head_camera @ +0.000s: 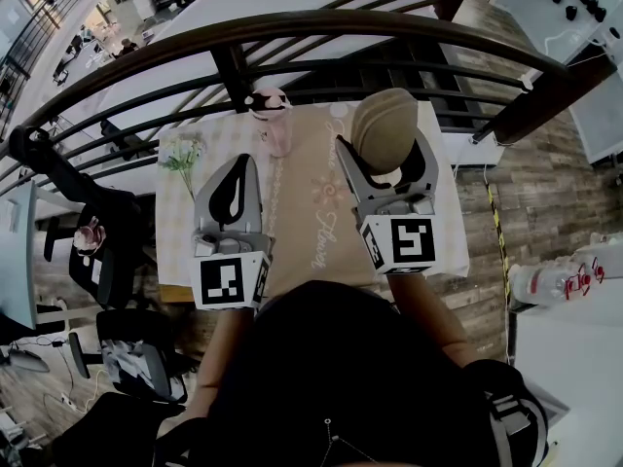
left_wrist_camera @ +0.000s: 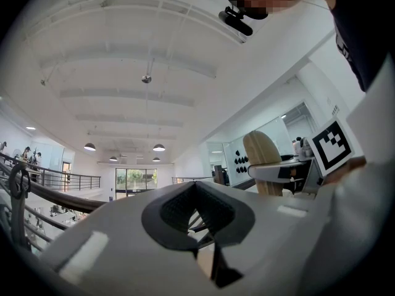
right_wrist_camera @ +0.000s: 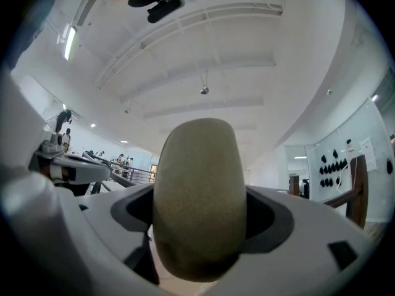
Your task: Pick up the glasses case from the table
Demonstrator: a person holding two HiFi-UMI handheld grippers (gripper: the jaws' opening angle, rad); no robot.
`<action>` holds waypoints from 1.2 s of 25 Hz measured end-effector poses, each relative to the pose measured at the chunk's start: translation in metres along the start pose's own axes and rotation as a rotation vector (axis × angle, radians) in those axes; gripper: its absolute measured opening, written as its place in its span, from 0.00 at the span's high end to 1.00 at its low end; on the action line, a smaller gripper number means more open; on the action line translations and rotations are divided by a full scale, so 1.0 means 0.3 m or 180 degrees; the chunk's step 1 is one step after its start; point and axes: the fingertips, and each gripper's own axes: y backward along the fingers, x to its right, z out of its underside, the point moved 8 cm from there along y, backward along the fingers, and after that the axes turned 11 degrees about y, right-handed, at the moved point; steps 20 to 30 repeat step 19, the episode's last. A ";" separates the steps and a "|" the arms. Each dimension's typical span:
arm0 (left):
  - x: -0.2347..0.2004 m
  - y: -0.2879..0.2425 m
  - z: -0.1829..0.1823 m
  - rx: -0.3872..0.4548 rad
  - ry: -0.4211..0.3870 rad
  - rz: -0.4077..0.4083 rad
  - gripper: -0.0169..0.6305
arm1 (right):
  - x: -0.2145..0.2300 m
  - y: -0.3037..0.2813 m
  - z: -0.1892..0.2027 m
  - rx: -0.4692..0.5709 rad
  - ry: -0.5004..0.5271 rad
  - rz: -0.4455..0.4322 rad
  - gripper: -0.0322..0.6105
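Two grippers point upward close to the person: the left gripper (head_camera: 237, 185) has its jaws pressed together on nothing, while the right gripper (head_camera: 387, 154) is clamped round the tan glasses case (head_camera: 383, 126), well above the table (head_camera: 311, 217). The pick-up looks done, so the next move calls only for a firm, level hold.

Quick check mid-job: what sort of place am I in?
Probably a mezzanine in a big open office or lab: a curved railing overlooks a lower floor with desks, pendant lamps hang from a high white ceiling, and a cloth-covered table stands beside the railing.
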 end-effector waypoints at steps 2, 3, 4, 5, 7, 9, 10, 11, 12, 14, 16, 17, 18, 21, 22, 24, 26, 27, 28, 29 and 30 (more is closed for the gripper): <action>0.000 0.001 0.001 0.0000 0.0001 0.0003 0.96 | -0.001 0.002 0.000 -0.0004 0.0005 -0.0002 0.38; 0.000 0.001 0.001 0.0001 0.0002 0.0004 0.96 | -0.001 0.002 0.000 -0.0006 0.0006 -0.0001 0.38; 0.001 0.002 0.001 0.0001 0.0003 0.0005 0.96 | -0.001 0.003 -0.001 -0.0004 -0.0002 0.0005 0.38; 0.001 0.003 0.001 0.0000 0.0004 0.0005 0.96 | -0.001 0.003 -0.002 -0.0002 -0.0012 0.0013 0.38; 0.001 0.004 0.002 -0.0006 0.0006 0.0006 0.96 | -0.002 0.005 -0.002 -0.0003 -0.0028 0.0023 0.38; 0.001 0.005 0.003 -0.0013 0.0007 0.0008 0.96 | -0.003 0.007 0.000 -0.0011 -0.0026 0.0020 0.38; 0.002 0.006 0.003 -0.0017 0.0007 0.0011 0.96 | -0.003 0.008 0.002 -0.0018 -0.0015 0.0011 0.38; 0.003 0.006 0.004 -0.0021 0.0007 0.0014 0.96 | -0.003 0.009 0.005 -0.0025 -0.0001 -0.0001 0.38; 0.005 0.006 0.004 -0.0023 0.0006 0.0018 0.96 | -0.003 0.010 0.007 -0.0030 0.0007 -0.0008 0.38; 0.006 0.007 0.004 -0.0019 0.0004 0.0025 0.96 | -0.002 0.011 0.008 -0.0038 0.0001 -0.0004 0.38; 0.006 0.006 0.005 -0.0016 0.0004 0.0026 0.96 | -0.001 0.010 0.007 -0.0048 0.0001 -0.0002 0.38; 0.006 0.005 0.005 -0.0017 0.0005 0.0025 0.96 | 0.000 0.010 0.008 -0.0053 0.0008 -0.0005 0.38; 0.006 0.004 0.005 -0.0018 0.0005 0.0025 0.96 | 0.000 0.010 0.009 -0.0058 0.0016 -0.0009 0.38; 0.006 0.004 0.005 -0.0019 0.0005 0.0025 0.96 | 0.001 0.010 0.009 -0.0062 0.0022 -0.0011 0.38; 0.006 0.004 0.005 -0.0019 0.0005 0.0025 0.96 | 0.001 0.010 0.009 -0.0062 0.0022 -0.0011 0.38; 0.006 0.004 0.005 -0.0019 0.0005 0.0025 0.96 | 0.001 0.010 0.009 -0.0062 0.0022 -0.0011 0.38; 0.006 0.004 0.005 -0.0019 0.0005 0.0025 0.96 | 0.001 0.010 0.009 -0.0062 0.0022 -0.0011 0.38; 0.006 0.004 0.005 -0.0019 0.0005 0.0025 0.96 | 0.001 0.010 0.009 -0.0062 0.0022 -0.0011 0.38; 0.006 0.004 0.005 -0.0019 0.0005 0.0025 0.96 | 0.001 0.010 0.009 -0.0062 0.0022 -0.0011 0.38; 0.006 0.004 0.005 -0.0019 0.0005 0.0025 0.96 | 0.001 0.010 0.009 -0.0062 0.0022 -0.0011 0.38; 0.006 0.004 0.005 -0.0019 0.0005 0.0025 0.96 | 0.001 0.010 0.009 -0.0062 0.0022 -0.0011 0.38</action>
